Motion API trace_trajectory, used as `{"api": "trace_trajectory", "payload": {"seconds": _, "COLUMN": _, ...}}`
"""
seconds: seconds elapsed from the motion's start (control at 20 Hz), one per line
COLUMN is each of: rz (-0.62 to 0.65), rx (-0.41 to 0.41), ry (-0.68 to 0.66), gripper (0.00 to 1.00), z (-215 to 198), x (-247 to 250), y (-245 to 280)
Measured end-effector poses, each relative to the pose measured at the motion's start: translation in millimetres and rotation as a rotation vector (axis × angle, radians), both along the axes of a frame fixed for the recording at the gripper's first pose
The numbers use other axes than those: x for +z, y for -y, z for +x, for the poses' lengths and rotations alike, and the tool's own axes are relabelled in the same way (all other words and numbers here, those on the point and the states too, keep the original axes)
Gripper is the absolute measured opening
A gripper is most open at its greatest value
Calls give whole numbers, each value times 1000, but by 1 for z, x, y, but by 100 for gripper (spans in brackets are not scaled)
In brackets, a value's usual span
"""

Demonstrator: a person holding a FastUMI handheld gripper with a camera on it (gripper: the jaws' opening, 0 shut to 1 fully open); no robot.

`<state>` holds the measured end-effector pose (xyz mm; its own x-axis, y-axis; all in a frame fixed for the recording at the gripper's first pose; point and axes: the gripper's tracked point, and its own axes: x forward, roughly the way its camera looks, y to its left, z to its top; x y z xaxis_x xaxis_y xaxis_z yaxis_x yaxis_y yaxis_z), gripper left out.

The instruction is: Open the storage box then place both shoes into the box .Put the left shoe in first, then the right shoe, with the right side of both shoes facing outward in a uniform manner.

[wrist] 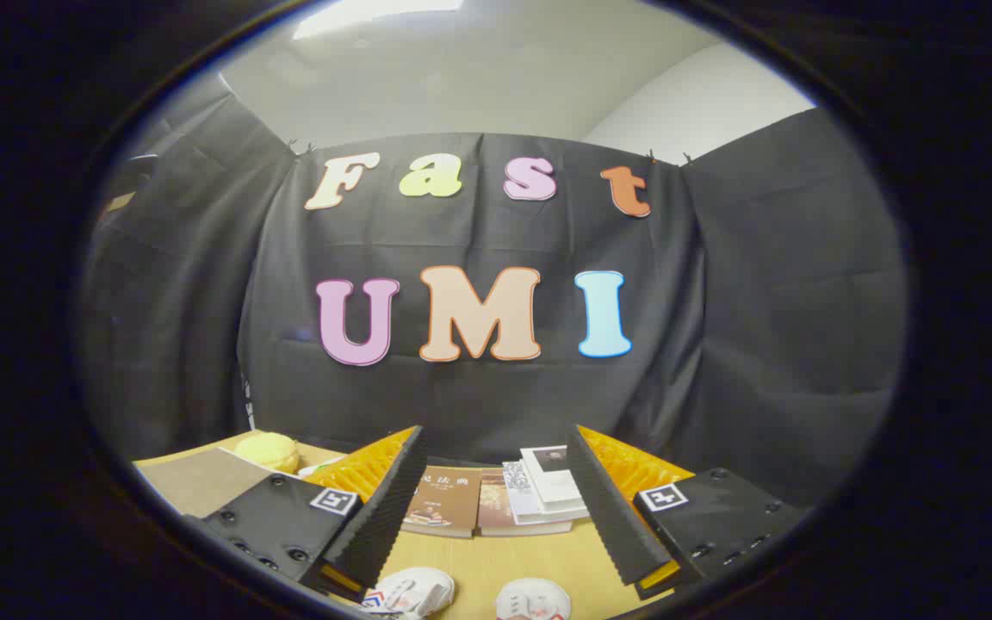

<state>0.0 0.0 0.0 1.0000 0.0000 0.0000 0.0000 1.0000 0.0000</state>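
Observation:
My gripper (496,439) is held high over the wooden table (496,560) with its two fingers spread wide apart and nothing between them. Below the fingers, near the table's front edge, the tops of two white shoes show: one (414,592) close to the left finger and one (533,600) nearer the right finger. Both shoes are mostly hidden, so I cannot tell which is left or right.
Beyond the fingers, a brown book (444,508) and a stack of white booklets (548,491) lie at the table's back by the black cloth wall. A round yellow object (268,451) and a grey flat board (199,480) sit at the far left.

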Motion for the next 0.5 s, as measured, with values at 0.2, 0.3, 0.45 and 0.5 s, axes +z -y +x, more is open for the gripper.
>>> {"api": "trace_trajectory", "payload": {"seconds": 0.2, "rz": 1, "rx": 2, "ry": 5, "gripper": 100, "z": -1, "x": 1, "y": 0}}
{"api": "trace_trajectory", "payload": {"seconds": 0.3, "rz": -2, "rx": 6, "ry": 5, "gripper": 100, "z": -1, "x": 0, "y": -2}}
{"api": "trace_trajectory", "payload": {"seconds": 0.45, "rz": -8, "rx": 13, "ry": 8, "gripper": 100, "z": -2, "x": 1, "y": -6}}
{"api": "trace_trajectory", "payload": {"seconds": 0.5, "rz": -11, "rx": 14, "ry": 12, "gripper": 100, "z": -3, "x": 3, "y": -7}}
